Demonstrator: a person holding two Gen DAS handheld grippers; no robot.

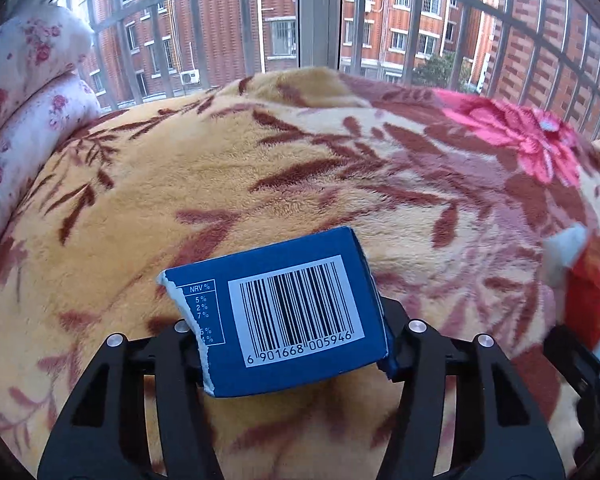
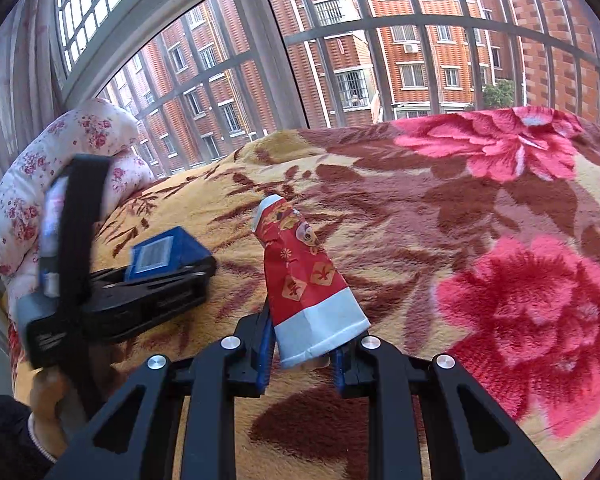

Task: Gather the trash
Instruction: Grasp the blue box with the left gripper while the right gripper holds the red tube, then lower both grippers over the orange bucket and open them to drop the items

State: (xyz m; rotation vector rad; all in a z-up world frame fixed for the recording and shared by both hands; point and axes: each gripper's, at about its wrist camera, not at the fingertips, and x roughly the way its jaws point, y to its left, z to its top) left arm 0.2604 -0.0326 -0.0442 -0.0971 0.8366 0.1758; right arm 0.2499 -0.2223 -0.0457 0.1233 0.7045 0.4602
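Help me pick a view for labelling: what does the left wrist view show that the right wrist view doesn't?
Only the left wrist view: the readable barcode on the blue box between the left gripper fingers. Only the right wrist view: the whole red wrapper in the right gripper, and a hand. Both: box, blanket, floral pillow, window bars.

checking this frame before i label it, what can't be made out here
- Blue box, left wrist view: its front face is turned away, so the brand is hidden; torn left edge cuts the nutrition table.
- Red wrapper, right wrist view: contents hidden; its base sits between the right tool fingers.
- Left tool, right wrist view: motion-blurred, strap covers the hand.
- No bin appears in either view.
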